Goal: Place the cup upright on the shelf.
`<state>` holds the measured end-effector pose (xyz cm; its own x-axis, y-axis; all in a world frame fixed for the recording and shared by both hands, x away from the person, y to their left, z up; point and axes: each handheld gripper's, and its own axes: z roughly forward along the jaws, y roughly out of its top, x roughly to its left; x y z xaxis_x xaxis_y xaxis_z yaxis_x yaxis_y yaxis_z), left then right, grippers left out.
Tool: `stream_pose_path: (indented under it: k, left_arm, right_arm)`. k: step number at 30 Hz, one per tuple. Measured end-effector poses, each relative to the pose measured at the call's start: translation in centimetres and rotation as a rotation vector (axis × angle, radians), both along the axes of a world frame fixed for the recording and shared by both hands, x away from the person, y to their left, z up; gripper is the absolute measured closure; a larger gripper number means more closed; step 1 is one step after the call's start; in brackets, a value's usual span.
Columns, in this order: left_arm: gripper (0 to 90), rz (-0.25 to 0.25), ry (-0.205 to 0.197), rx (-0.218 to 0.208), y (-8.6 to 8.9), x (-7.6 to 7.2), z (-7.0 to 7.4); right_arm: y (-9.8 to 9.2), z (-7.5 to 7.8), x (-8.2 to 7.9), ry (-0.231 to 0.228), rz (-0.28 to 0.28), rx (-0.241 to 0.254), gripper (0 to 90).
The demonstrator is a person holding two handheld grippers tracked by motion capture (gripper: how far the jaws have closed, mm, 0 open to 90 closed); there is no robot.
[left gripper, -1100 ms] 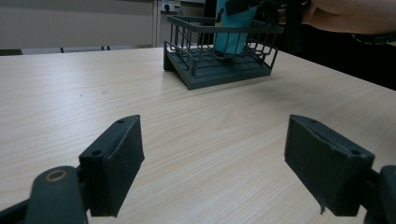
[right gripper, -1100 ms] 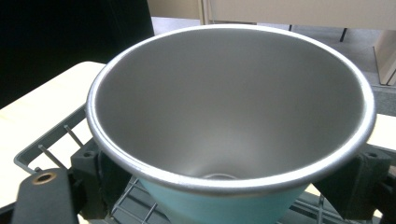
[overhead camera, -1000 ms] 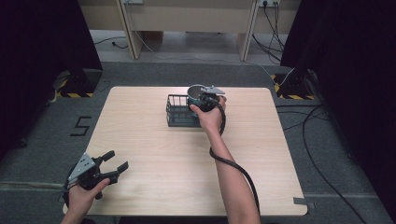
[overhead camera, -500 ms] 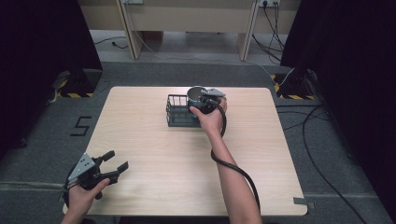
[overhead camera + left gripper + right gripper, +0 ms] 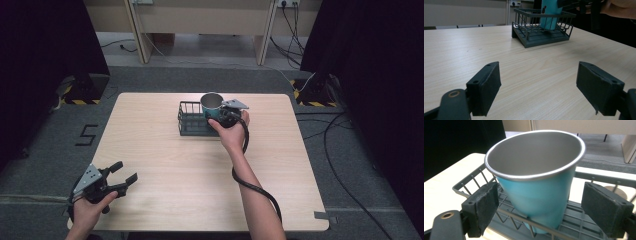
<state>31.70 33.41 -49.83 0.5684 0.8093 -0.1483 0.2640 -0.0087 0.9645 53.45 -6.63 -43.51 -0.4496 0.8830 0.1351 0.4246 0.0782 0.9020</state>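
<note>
A teal metal cup [image 5: 212, 102] with a steel inside stands tilted in the right end of a dark wire basket [image 5: 190, 122] at the table's far middle. My right gripper [image 5: 216, 112] is at the cup, open; in the right gripper view [image 5: 545, 205] its pads sit either side of the cup [image 5: 536, 170], with a gap on the right, above the basket [image 5: 584, 220]. My left gripper [image 5: 125, 172] hangs open and holds nothing at the table's near left corner. In the left gripper view [image 5: 541, 88] the jaws face the basket [image 5: 541, 35] and cup [image 5: 550, 12] far off.
The wooden table [image 5: 165, 175] is bare between the grippers. The right gripper's cable [image 5: 250, 185] loops along the person's forearm. Dark curtains stand on both sides, cables [image 5: 345, 150] lie on the floor to the right, and a "5" mark [image 5: 87, 135] lies on the floor to the left.
</note>
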Motion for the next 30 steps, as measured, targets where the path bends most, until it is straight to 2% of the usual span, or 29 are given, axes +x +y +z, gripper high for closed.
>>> stream_pose_path:
  k: [13,17,30]
  left_arm:
    - [18.8,0.002,-0.001,0.005,0.0,0.0,0.0]
    - [18.9,0.001,0.0,0.008,0.0,0.0,0.0]
    - [18.8,0.004,0.002,0.01,0.0,0.0,0.0]
  right_arm:
    - [-2.6,0.8,-3.0,-0.029,0.012,0.004,15.4]
    - [-3.7,0.2,-4.4,-0.026,0.006,0.006,15.4]
    - [-6.3,-0.8,-7.1,-0.012,-0.004,-0.004,15.4]
